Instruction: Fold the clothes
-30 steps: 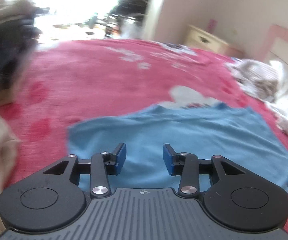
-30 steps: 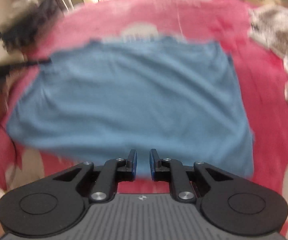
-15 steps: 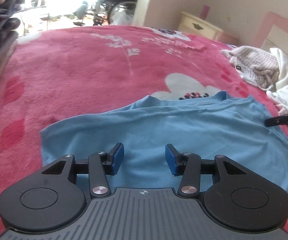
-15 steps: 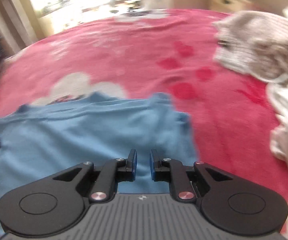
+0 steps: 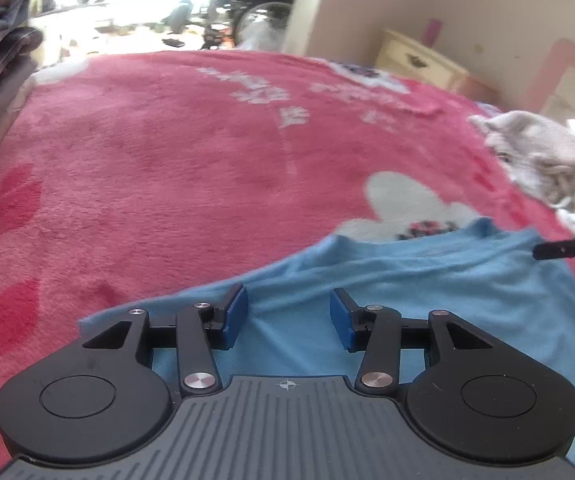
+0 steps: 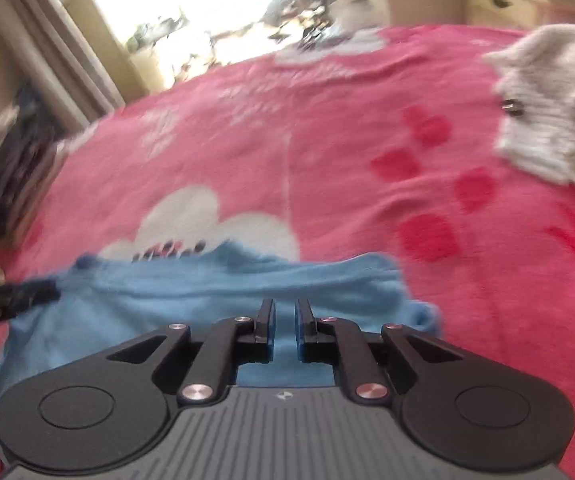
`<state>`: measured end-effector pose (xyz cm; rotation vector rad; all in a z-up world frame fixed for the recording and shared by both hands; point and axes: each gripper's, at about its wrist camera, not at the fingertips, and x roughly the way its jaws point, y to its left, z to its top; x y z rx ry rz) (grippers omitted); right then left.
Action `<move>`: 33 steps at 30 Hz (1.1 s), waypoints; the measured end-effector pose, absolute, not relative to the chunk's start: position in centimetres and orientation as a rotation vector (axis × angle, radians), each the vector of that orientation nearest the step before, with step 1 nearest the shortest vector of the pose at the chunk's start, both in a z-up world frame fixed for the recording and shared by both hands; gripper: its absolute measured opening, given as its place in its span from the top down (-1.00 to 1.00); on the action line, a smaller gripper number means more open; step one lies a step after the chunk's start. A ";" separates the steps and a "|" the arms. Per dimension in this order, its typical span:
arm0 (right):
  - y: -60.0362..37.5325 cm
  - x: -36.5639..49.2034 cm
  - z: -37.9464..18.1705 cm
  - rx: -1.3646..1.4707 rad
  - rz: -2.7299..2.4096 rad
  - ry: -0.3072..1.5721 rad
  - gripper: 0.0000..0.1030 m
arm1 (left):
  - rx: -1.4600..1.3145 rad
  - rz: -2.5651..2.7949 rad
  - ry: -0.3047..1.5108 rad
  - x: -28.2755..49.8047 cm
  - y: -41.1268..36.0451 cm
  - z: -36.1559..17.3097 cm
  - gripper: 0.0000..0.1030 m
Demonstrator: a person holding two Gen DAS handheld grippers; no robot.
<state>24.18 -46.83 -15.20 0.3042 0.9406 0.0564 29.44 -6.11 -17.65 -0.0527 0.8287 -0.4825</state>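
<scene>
A pink blanket (image 5: pixel 159 168) is spread under a blue shirt (image 5: pixel 467 292). The left gripper (image 5: pixel 287 316) is held half open, empty, nearer the shirt's edge than before; the right gripper's (image 6: pixel 284 322) jaws are closing, empty.

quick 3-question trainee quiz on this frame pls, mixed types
1. True or false: the blue shirt lies on the pink blanket.
2. Which tool stands wider: A left tool, B right tool?
3. Fill in: the grey-white garment lies to the ____ of the shirt in the right wrist view.

Key: 1 true; 2 A; 3 right
</scene>
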 end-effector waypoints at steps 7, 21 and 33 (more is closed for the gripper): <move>-52.0 27.0 -16.5 0.530 -0.273 0.888 0.77 | -0.116 -0.402 0.760 30.2 -3.3 -15.3 0.12; -42.4 10.9 -17.1 0.824 0.208 1.049 0.74 | -0.227 -0.530 1.066 13.0 5.1 -16.6 0.10; -41.3 9.0 -13.2 0.652 0.047 0.829 0.73 | -0.330 -0.374 1.085 9.6 11.5 -17.1 0.09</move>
